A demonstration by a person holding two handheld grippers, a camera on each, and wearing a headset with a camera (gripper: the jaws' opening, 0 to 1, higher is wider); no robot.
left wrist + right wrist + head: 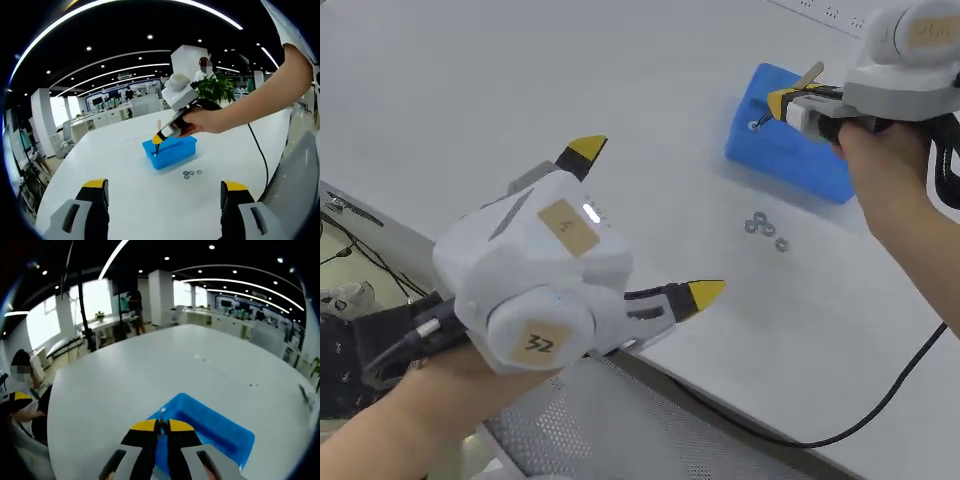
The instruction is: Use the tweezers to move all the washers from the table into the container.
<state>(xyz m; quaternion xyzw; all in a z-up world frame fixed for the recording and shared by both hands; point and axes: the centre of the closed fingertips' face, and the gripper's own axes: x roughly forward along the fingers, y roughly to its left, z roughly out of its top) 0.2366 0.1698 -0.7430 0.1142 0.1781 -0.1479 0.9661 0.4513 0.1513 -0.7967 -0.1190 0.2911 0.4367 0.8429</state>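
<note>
- Few small silver metal washers (765,228) sitting loose on the white table (520,80), near the blue rectangular plastic container (790,155), at its 6 o'clock.
- Right gripper (782,100) is pinched tight on thin dark tweezers (156,147), tips at the container.
- Left gripper (645,221) is at 8 o'clock, jaws wide apart, holding nothing.

washers (765,228) on table (470,80) | container (790,155) just behind them | tweezers (156,148) tip over container

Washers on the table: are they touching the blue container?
Apart. The head view shows a strip of bare table between the washers and the blue container.
</note>
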